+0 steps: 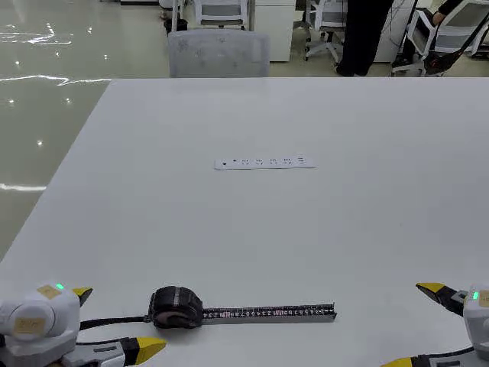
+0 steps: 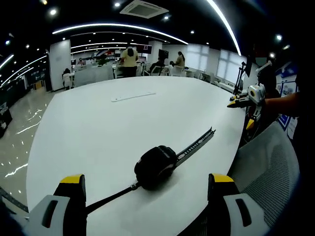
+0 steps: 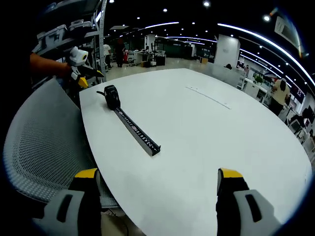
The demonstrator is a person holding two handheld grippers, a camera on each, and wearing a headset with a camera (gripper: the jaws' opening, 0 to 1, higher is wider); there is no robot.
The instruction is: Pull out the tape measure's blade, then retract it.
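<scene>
We see the black tape measure [image 1: 176,307] lying on the white tabletop [image 1: 321,229], close to the edge nearest us; its blade [image 1: 267,313] is out and lies flat on the tabletop, with the little hook [image 1: 332,310] at its far end. The left gripper [image 1: 114,319] sits just beside the tape measure's case, on the side where a thin black strap [image 2: 110,198] trails off; its jaws are wide apart and hold nothing. The right gripper [image 1: 413,325] is well apart from the hook; its jaws are wide too, and they hold nothing. A white power strip [image 1: 264,162] lies farther off in the middle of the tabletop; nothing touches it.

We think the first half of the job looks done, since the blade is already out; we cannot tell if it should come out more. The second half is left; the blade is not yet back inside the case; to do that, we think one gripper has to hold the case while the blade slides in.
</scene>
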